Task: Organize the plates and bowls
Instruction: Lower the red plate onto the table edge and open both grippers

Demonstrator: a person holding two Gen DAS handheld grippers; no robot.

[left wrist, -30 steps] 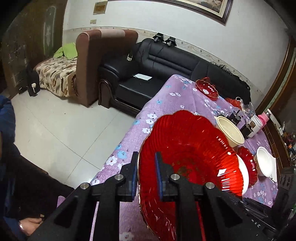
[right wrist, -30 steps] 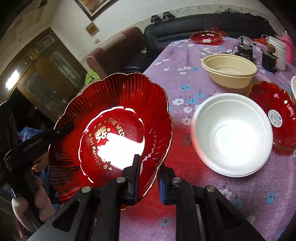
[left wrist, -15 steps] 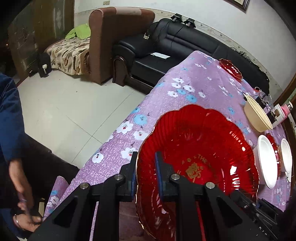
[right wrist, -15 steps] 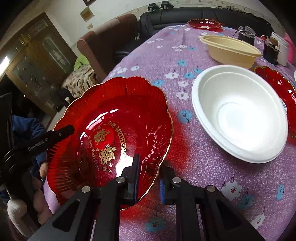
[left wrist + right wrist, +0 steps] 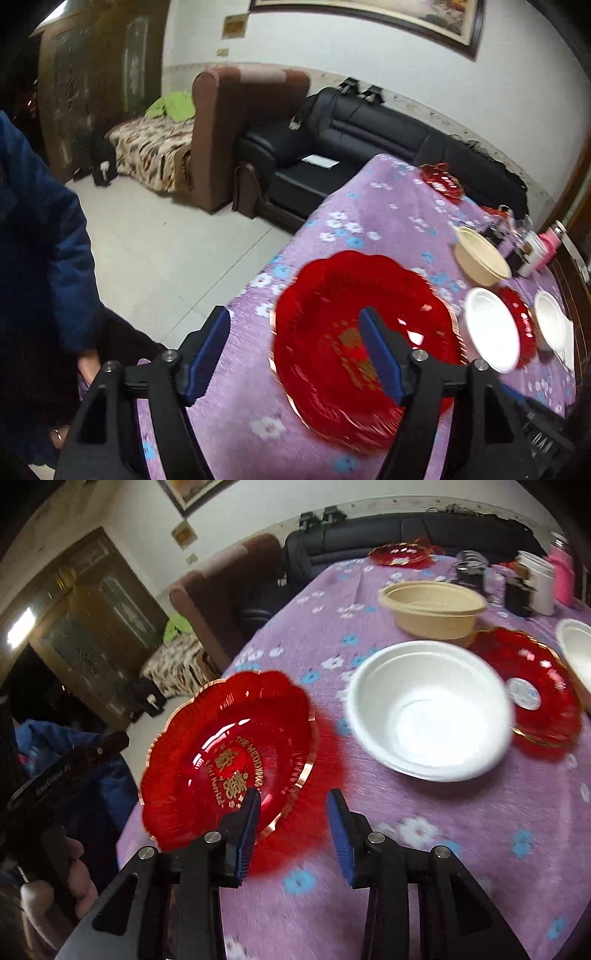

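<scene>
Resting at frame centre on the purple floral desk [image 5: 388,206], a red scalloped wedding plate [image 5: 229,753] lies freed; left hand-held gripper [image 5: 295,356] and right hand-held gripper [image 5: 293,827] have just been opening, jaws now apart.

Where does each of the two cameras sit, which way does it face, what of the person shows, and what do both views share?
Left wrist: behind the open left gripper, facing down across the purple flowered tablecloth toward the black sofa; a blue sleeve shows.
Right wrist: behind the open right gripper, facing the white foam bowl; a hand shows.
Shared: the scalloped red plastic plate, released on the cloth, jaws just opened.
</scene>
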